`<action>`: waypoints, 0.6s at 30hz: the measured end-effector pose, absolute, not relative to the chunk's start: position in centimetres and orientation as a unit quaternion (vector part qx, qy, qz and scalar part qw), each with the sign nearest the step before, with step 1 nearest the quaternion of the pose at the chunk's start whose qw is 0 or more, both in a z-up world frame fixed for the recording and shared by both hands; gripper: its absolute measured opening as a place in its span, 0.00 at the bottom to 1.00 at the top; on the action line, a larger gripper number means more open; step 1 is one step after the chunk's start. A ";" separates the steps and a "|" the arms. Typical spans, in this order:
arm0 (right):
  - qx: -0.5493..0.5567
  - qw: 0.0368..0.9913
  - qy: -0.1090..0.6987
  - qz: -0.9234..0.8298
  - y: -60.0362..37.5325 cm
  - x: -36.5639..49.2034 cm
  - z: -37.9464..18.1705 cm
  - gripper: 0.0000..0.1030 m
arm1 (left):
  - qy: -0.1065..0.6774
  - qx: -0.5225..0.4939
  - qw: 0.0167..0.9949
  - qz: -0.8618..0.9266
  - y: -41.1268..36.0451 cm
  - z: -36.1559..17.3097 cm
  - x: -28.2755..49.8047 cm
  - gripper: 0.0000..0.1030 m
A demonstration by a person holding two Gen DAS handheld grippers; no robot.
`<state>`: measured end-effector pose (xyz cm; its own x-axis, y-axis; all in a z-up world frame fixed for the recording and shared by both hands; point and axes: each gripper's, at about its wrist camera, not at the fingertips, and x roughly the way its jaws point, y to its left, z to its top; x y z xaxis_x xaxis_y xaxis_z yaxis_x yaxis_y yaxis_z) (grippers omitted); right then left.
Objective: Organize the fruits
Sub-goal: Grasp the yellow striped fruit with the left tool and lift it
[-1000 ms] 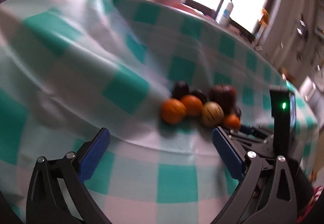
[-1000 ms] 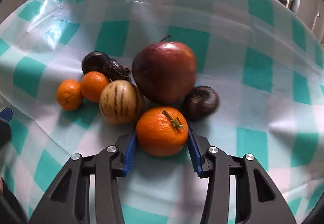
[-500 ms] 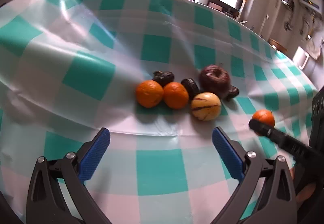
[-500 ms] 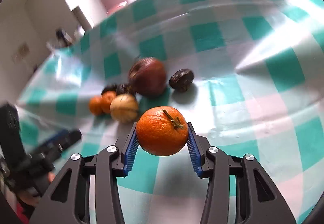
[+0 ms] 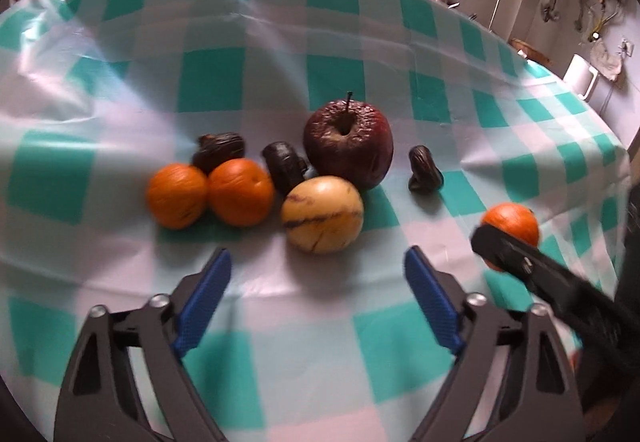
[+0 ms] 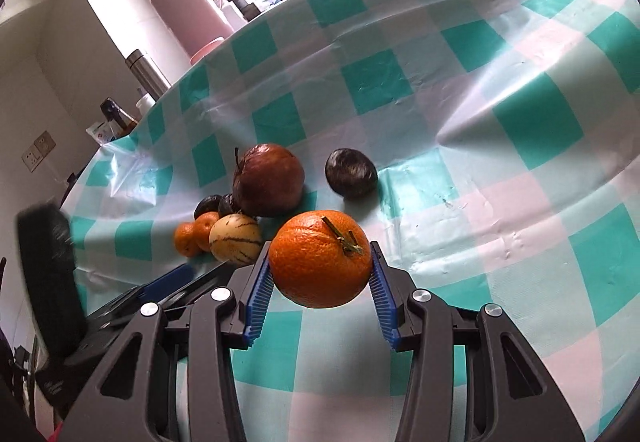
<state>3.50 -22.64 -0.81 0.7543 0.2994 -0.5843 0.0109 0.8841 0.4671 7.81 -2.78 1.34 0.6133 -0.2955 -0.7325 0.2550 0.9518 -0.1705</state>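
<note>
The right gripper (image 6: pixel 320 278) grips one stemmed orange (image 6: pixel 320 258) firmly in its jaws, lifted clear of the checked bench (image 6: pixel 520 130). The left gripper (image 5: pixel 316 298), empty, its jaws just narrowing, faces the pale striped melon (image 5: pixel 322 215). Six other fruits remain clustered; sorting has barely begun.

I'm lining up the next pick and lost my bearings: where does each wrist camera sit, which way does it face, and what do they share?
Left wrist: behind the open left gripper, jaws just closing on nothing, facing down at the striped yellow fruit; the right gripper's finger crosses at right.
Right wrist: behind the right gripper, shut on the orange, facing the checked tablecloth.
Shared: the wrinkled apple, the fruit cluster, the cloth.
</note>
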 end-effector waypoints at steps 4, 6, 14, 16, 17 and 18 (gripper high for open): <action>0.229 0.909 0.338 0.078 -22.8 3.5 -0.8 0.44 | 0.416 -0.017 0.899 -0.132 -4.1 1.1 10.0 0.76; 0.229 0.909 0.338 0.080 -22.8 3.6 -0.8 0.44 | 0.421 -0.011 0.899 -0.123 -4.6 0.8 10.7 0.64; 0.229 0.909 0.336 0.085 -22.8 3.5 -0.8 0.44 | 0.415 -0.046 0.899 -0.133 -2.2 0.7 8.6 0.45; 0.229 0.910 0.336 0.087 -22.8 3.4 -0.9 0.44 | 0.407 -0.046 0.903 -0.130 -1.5 0.9 7.1 0.45; 0.228 0.909 0.336 0.089 -22.8 3.4 -0.9 0.44 | 0.405 -0.047 0.904 -0.128 -1.3 1.0 6.6 0.45; 0.228 0.909 0.336 0.090 -22.8 3.4 -0.9 0.44 | 0.400 -0.047 0.907 -0.123 -0.9 1.2 5.8 0.45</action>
